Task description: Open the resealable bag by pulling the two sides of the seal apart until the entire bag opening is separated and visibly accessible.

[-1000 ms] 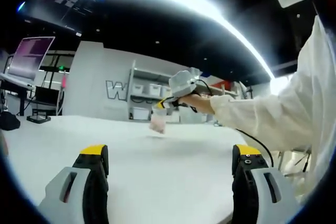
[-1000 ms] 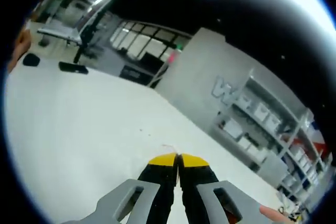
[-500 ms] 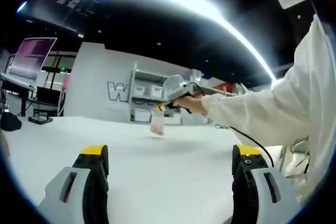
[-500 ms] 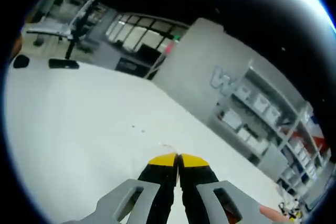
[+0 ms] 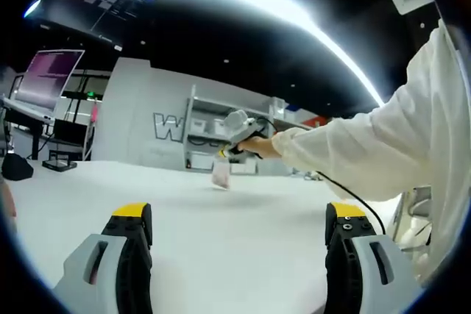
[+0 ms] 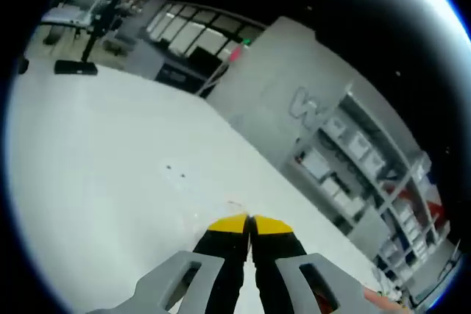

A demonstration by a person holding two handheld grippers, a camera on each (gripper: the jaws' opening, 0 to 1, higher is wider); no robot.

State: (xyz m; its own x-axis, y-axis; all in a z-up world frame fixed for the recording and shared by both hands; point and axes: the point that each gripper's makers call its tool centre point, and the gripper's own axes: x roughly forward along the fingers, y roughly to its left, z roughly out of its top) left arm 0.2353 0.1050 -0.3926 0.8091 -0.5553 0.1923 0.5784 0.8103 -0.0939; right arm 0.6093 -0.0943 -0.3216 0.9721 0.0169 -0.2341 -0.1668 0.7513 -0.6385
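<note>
Two grippers: both grey w/ black jaws, yellow tips.
Left gripper (image 5: pixel 239 215): jaws spread wide, nothing between them, low over the white tabletop (image 5: pixel 243 240).
Right gripper (image 6: pixel 250 223): jaws pressed together on a thin clear edge that just pokes past the tips; seen from left gripper view (image 5: pixel 224 154) it's held up in a hand (image 5: pixel 259 145), white sleeve (image 5: pixel 353 152) behind.
Bag: small clear resealable plastic bag w/ pinkish contents (image 5: pixel 221 173), hangs from the right gripper by its top edge, just above tabletop, far side from left gripper. Seal: too small to tell if apart.
Writing: big letter "W" on the grey wall (image 5: pixel 163 127), rest hidden behind shelving; same "W" in right gripper view (image 6: pixel 305 104).
Background: grey shelf unit w/ white bins (image 6: pixel 353 159); monitor w/ pink screen (image 5: pixel 50 75), text unreadable.
</note>
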